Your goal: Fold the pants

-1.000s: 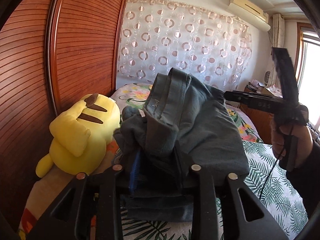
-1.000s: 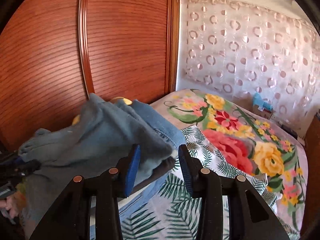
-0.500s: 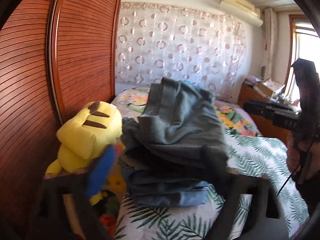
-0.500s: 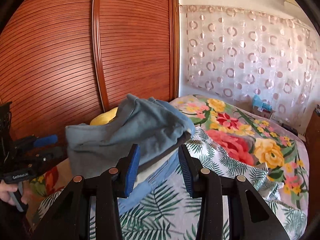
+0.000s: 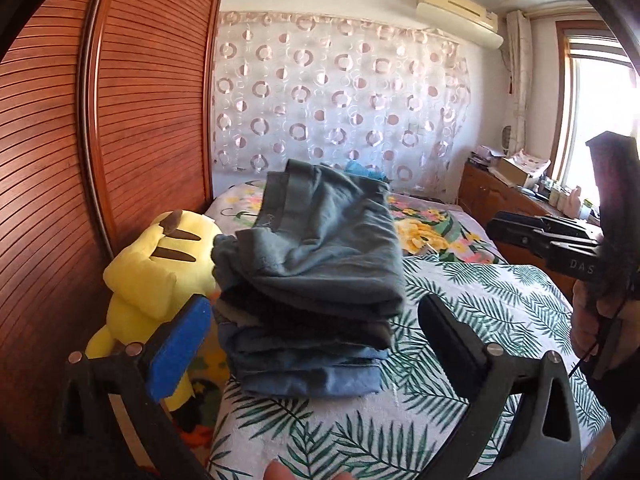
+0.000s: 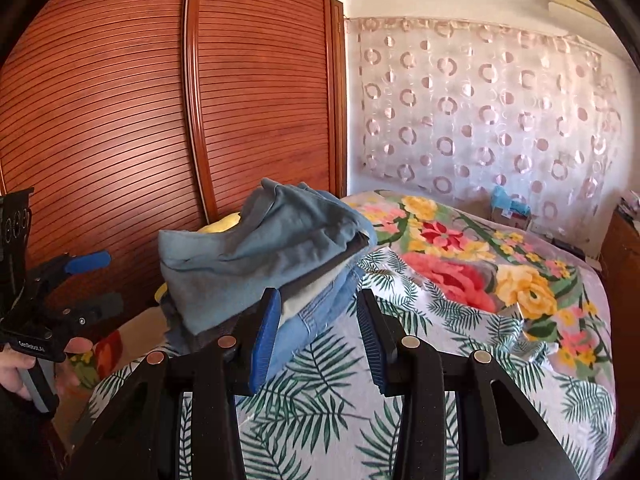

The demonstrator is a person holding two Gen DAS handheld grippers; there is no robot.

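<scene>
Folded grey-blue pants [image 5: 320, 240] lie on top of a stack of folded clothes [image 5: 308, 368] on the bed; the pants also show in the right wrist view [image 6: 260, 252]. My left gripper [image 5: 312, 344] is open and empty, in front of the stack with its fingers spread wide. My right gripper [image 6: 318, 340] is open and empty, just right of the stack's edge. Each gripper shows in the other's view: the right one [image 5: 520, 228] and the left one [image 6: 88, 280].
A yellow plush toy [image 5: 156, 276] sits left of the stack against the wooden wardrobe doors [image 5: 120, 120]. The bed has a leaf-and-flower cover [image 6: 460, 280]. A curtain [image 5: 340, 100] hangs behind; a wooden dresser [image 5: 500, 192] stands at the right.
My left gripper let go of the pants, opened wide and drew back. My right gripper also drew back from the pants. The pants now rest on the stack.
</scene>
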